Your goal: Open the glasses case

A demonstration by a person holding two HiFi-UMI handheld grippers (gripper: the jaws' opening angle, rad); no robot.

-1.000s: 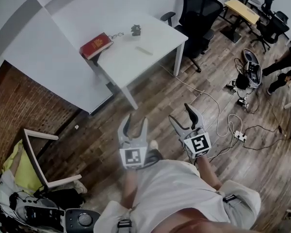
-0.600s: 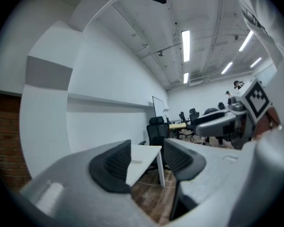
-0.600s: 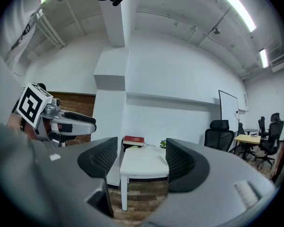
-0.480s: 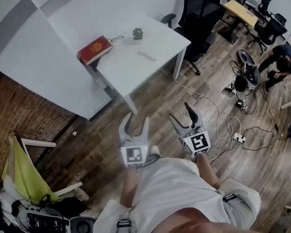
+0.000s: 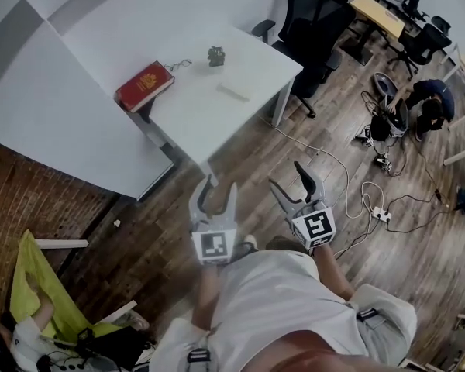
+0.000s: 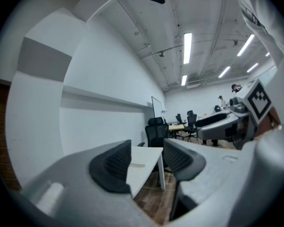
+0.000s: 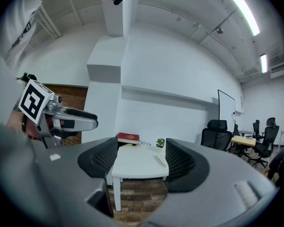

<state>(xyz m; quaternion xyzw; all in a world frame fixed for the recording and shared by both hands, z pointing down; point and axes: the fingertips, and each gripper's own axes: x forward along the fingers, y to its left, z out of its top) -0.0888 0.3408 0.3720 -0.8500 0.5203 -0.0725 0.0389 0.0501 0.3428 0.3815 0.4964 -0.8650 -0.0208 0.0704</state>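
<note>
Case (image 5: 233,92) on table (image 5: 190,111) (floor (image 5: 244,169) before it)

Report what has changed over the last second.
Nothing was taken hold of or let go. A person at the far right has moved nearer the gear on the floor. The left claw and right claw stay open and empty, short of the white table; the red book lies as before.
</note>
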